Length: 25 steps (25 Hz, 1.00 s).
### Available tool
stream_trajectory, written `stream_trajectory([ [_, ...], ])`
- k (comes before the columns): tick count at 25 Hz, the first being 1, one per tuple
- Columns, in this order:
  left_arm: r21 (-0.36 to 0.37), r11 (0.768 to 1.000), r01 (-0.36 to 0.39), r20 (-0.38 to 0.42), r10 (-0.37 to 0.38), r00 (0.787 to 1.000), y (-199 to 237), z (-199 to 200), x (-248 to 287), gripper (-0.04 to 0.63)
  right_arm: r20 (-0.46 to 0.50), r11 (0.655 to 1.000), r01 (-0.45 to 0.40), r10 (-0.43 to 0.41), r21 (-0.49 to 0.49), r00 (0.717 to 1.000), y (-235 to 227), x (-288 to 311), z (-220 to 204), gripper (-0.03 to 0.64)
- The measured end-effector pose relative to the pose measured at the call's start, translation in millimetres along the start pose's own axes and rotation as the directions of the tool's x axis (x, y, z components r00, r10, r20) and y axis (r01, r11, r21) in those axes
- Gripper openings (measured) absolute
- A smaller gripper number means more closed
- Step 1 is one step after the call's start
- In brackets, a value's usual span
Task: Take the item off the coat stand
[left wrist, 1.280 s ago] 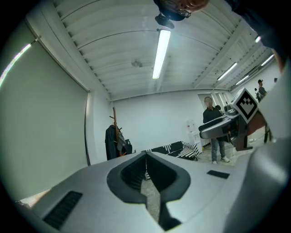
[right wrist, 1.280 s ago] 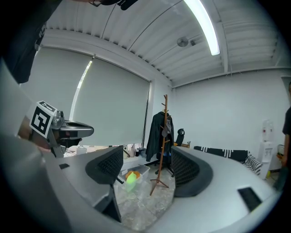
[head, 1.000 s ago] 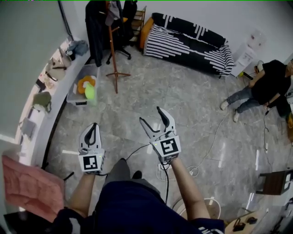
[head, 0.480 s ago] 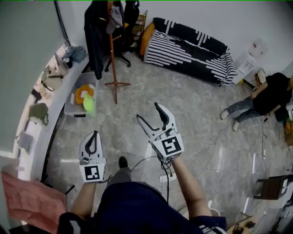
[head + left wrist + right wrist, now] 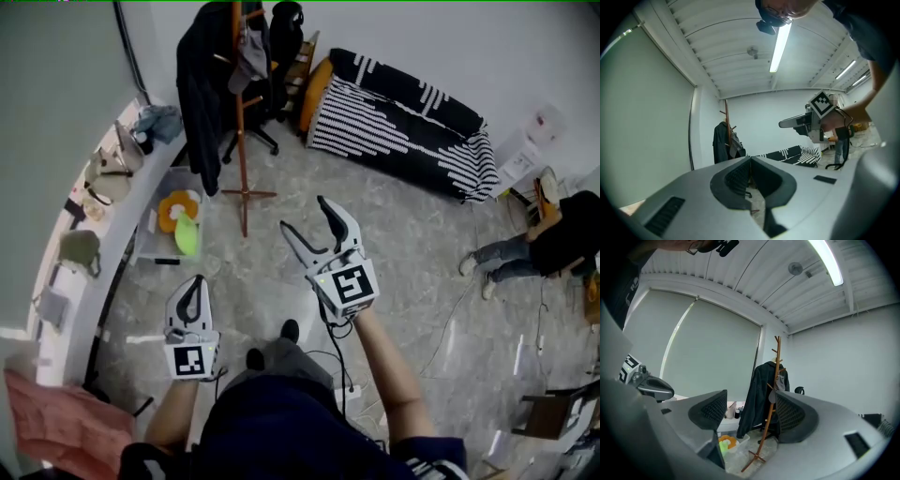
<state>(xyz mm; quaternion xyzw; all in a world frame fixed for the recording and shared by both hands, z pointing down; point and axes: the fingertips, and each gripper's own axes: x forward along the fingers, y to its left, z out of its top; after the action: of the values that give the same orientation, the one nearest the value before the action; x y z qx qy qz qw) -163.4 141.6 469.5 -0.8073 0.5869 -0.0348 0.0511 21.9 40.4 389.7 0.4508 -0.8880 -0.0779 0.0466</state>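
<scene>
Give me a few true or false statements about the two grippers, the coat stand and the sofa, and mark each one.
1. The right gripper has its jaws apart with nothing between them. True.
2. The left gripper is wide open. False: its jaws are together and hold nothing.
3. A dark coat hangs on the coat stand. True.
4. The right gripper grips the dark coat. False: it is held in the air, short of the coat stand, and touches nothing.
5. In the head view the striped sofa lies left of the coat stand. False: it lies to the right of it, along the wall.
</scene>
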Motion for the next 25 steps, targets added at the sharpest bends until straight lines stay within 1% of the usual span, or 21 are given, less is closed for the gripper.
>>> stream_trajectory([
  [6,-0.044,0.994,-0.095,-0.028,0.094,0.995,17.0,2.2,79.2,0.025,0.040,0.995,-0.095,0.095,-0.008,0.995,-64.5,81.7,4.1,0.336],
  [9,-0.051,0.992,-0.118,-0.027,0.117,0.993,29.3,6.2,116.0,0.025,0.038,0.991,-0.130,0.131,-0.024,0.991,-92.5,128.4,8.4,0.336],
  [12,-0.043,0.991,-0.128,-0.031,0.126,0.991,47.0,3.7,149.9,0.025,0.044,0.989,-0.143,0.145,-0.050,0.988,-115.6,179.3,14.2,0.335],
  [14,-0.044,0.991,-0.128,-0.033,0.127,0.991,61.0,-0.4,172.6,0.025,0.048,0.988,-0.140,0.143,-0.064,0.989,-131.0,215.7,17.4,0.336],
  [16,-0.044,0.992,-0.118,-0.018,0.117,0.993,75.7,-1.3,194.9,0.025,0.047,0.988,-0.133,0.137,-0.082,0.989,-145.8,254.0,20.5,0.335],
  [19,-0.044,0.996,-0.083,0.000,0.083,0.997,96.8,-0.8,223.9,0.025,0.049,0.989,-0.116,0.120,-0.087,0.992,-167.6,310.6,27.8,0.334],
  [23,-0.041,0.998,-0.043,-0.012,0.043,0.999,120.3,-3.1,254.8,0.025,0.035,0.992,-0.100,0.103,-0.077,0.994,-196.2,379.8,37.1,0.333],
  [25,-0.043,0.998,-0.036,-0.016,0.036,0.999,129.2,-2.7,272.1,0.025,0.034,0.992,-0.096,0.099,-0.081,0.995,-211.6,410.5,37.9,0.327],
])
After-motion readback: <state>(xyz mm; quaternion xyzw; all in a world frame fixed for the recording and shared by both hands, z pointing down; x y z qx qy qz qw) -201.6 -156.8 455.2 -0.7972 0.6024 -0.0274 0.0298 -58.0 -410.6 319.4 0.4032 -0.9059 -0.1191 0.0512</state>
